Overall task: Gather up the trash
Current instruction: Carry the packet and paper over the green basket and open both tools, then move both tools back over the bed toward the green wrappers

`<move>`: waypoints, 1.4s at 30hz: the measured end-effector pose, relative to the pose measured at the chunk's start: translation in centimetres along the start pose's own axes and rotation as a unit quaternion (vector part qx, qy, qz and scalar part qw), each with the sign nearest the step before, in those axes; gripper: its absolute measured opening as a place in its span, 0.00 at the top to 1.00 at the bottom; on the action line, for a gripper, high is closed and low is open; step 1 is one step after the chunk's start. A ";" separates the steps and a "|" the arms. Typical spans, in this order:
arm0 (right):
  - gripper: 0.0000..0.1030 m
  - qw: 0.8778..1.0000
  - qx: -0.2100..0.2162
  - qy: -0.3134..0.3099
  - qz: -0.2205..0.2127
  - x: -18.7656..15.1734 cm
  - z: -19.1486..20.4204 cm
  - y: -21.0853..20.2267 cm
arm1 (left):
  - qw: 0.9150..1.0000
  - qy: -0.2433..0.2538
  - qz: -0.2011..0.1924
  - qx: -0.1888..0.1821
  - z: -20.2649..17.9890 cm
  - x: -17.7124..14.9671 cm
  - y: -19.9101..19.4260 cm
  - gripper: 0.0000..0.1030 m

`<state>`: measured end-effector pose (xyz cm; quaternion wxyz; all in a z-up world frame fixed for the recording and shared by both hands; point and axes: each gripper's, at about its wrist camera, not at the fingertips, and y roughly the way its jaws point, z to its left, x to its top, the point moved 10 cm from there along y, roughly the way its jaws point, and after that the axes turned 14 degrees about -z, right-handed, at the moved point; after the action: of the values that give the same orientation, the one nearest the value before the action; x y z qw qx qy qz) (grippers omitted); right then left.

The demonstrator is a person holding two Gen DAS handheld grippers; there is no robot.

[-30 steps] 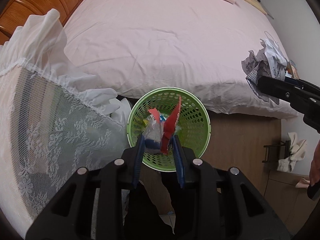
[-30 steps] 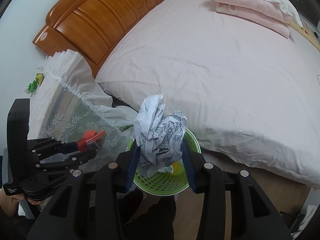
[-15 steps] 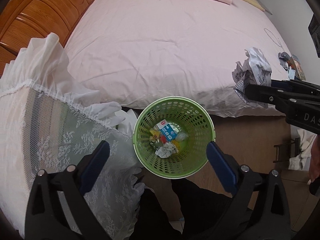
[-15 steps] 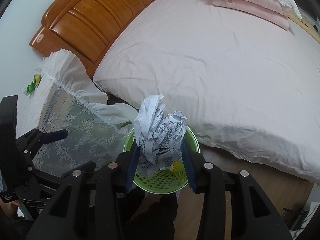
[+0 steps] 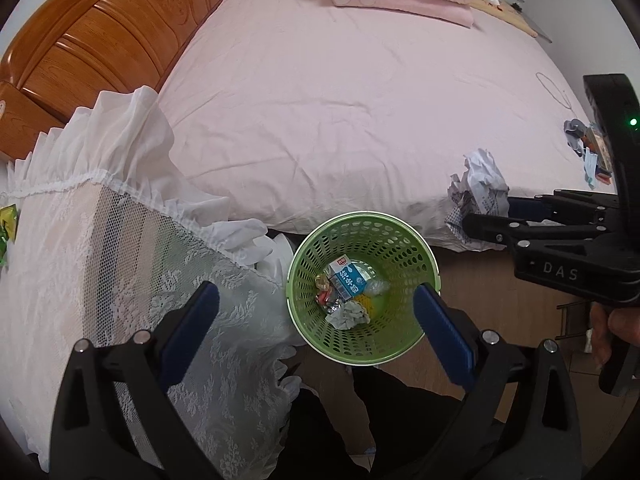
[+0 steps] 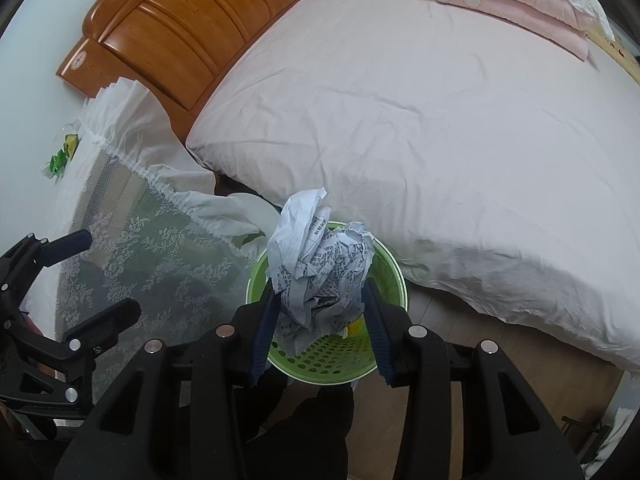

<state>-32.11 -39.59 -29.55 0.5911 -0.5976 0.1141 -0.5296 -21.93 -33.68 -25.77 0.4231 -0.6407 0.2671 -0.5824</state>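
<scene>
A green mesh trash basket (image 5: 416,240) stands on the floor beside the bed and holds a blue-and-white carton (image 5: 347,282), wrappers and a crumpled paper. My left gripper (image 5: 316,312) is open and empty above the basket. My right gripper (image 6: 320,300) is shut on a crumpled printed paper ball (image 6: 320,268), held just above the basket rim (image 6: 394,272). In the left wrist view the right gripper (image 5: 486,216) with the paper ball (image 5: 478,184) sits to the right of the basket.
A pink bed (image 5: 360,92) with a wooden headboard (image 5: 100,40) lies behind the basket. A lace-covered nightstand (image 5: 80,248) stands to the left with a green wrapper (image 6: 64,152) on it. More trash (image 5: 588,148) lies on the bed's right edge.
My left gripper opened and dropped the red and white trash into the basket, then drew back. My right gripper kept hold of the paper ball and moved closer over the basket.
</scene>
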 end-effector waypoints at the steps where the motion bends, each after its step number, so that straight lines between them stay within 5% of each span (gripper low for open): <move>1: 0.57 1.000 -0.001 -0.003 0.007 -0.3 0.1 0.5 | 1.000 -0.001 0.001 0.000 0.1 0.0 0.0 0.09; 4: 0.47 1.000 -0.001 -0.005 0.027 -1.2 0.3 1.9 | 1.000 -0.003 0.003 0.002 0.3 -0.2 0.0 0.09; 6: 0.28 0.999 -0.004 -0.007 0.039 -1.8 0.4 2.7 | 1.000 -0.005 0.003 0.004 0.4 -0.3 0.0 0.09; 9: 0.17 0.999 -0.009 -0.011 0.048 -2.4 0.6 3.4 | 1.000 -0.008 0.004 0.007 0.8 -0.5 0.0 0.09; 25: 0.13 0.999 -0.017 -0.005 0.051 -2.4 0.4 3.6 | 0.999 -0.030 0.000 0.016 1.8 -0.6 -0.4 0.09; 31: 0.12 0.999 -0.016 -0.020 0.025 -0.5 1.5 1.7 | 0.996 -0.073 -0.016 0.045 5.0 -0.5 -2.2 0.09; 37: 0.05 0.998 0.020 -0.058 -0.024 3.8 5.3 -1.1 | 0.982 -0.139 -0.057 0.114 11.6 -0.6 -6.7 0.09; 42: 0.05 0.993 0.055 -0.092 -0.045 7.3 9.7 -1.8 | 0.958 -0.216 -0.087 0.169 18.0 -1.7 -10.7 0.09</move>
<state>-22.58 -38.98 -21.92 0.6070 -0.6149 0.0027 -0.5034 -6.36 -22.76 -16.82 0.5206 -0.6909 0.0107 -0.5015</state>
